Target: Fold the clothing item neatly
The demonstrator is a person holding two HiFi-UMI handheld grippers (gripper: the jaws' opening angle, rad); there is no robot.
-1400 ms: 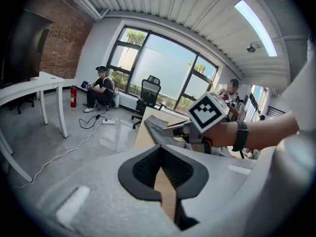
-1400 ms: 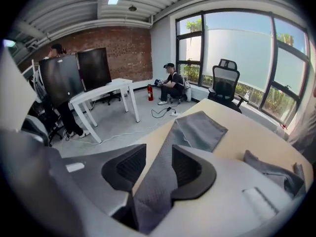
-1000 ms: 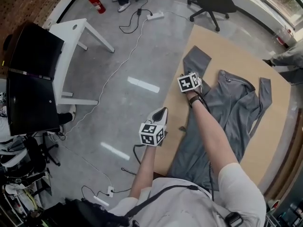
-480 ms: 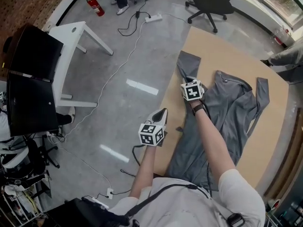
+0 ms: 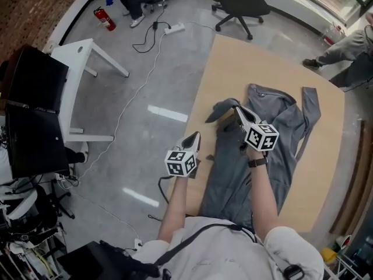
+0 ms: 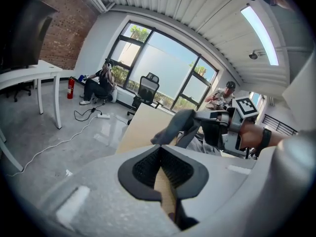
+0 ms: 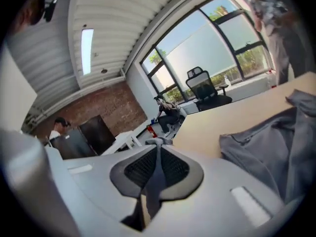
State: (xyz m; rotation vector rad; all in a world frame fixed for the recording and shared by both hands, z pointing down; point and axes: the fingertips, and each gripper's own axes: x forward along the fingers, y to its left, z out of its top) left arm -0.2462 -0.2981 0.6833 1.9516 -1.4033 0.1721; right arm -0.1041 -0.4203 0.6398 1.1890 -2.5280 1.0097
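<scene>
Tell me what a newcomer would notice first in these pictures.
A grey garment lies spread across the tan table, right of centre in the head view. The right tool, whose jaws have just been closing, pinches one sleeve and holds it up off the table at the garment's left side. The left tool sits shut at the table's left edge.

A tan wooden table [image 5: 233,63] stands on a grey floor [image 5: 151,69]. A grey garment [image 5: 287,121] lies spread along its middle.
</scene>
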